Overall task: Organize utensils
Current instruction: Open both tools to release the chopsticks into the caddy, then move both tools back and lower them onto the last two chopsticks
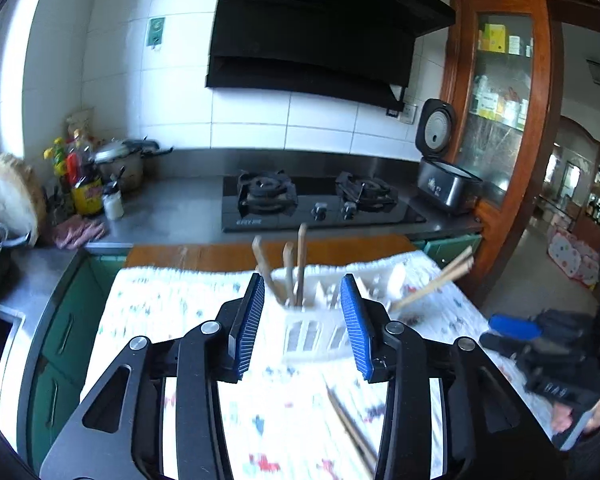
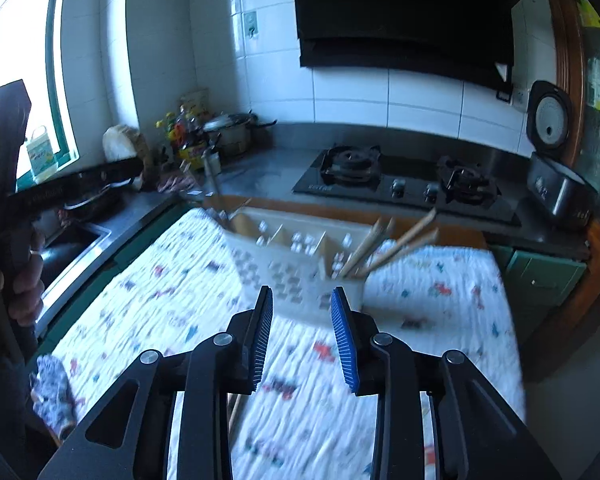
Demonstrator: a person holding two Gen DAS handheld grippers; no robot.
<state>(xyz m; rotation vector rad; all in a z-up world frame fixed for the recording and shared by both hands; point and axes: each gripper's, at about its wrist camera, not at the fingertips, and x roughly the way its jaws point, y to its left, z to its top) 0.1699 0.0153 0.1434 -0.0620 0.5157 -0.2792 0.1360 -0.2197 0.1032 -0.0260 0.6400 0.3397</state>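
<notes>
A white slotted utensil caddy (image 1: 320, 320) stands on a patterned cloth, straight ahead of my left gripper (image 1: 302, 296), which is open and empty. Wooden utensils (image 1: 296, 268) stand upright in its near compartment, and wooden chopsticks (image 1: 440, 280) lean out to the right. A loose pair of chopsticks (image 1: 350, 428) lies on the cloth below the left gripper. In the right wrist view the caddy (image 2: 296, 268) sits just beyond my right gripper (image 2: 302, 300), open and empty; chopsticks (image 2: 388, 244) lean out of its right end.
The patterned cloth (image 1: 172, 308) covers a table in front of a steel counter with a gas hob (image 1: 316, 200), a rice cooker (image 1: 444, 184), bottles and a pot (image 1: 120, 164). A sink (image 2: 72, 240) lies at left. The other hand-held gripper (image 1: 548, 348) shows at right.
</notes>
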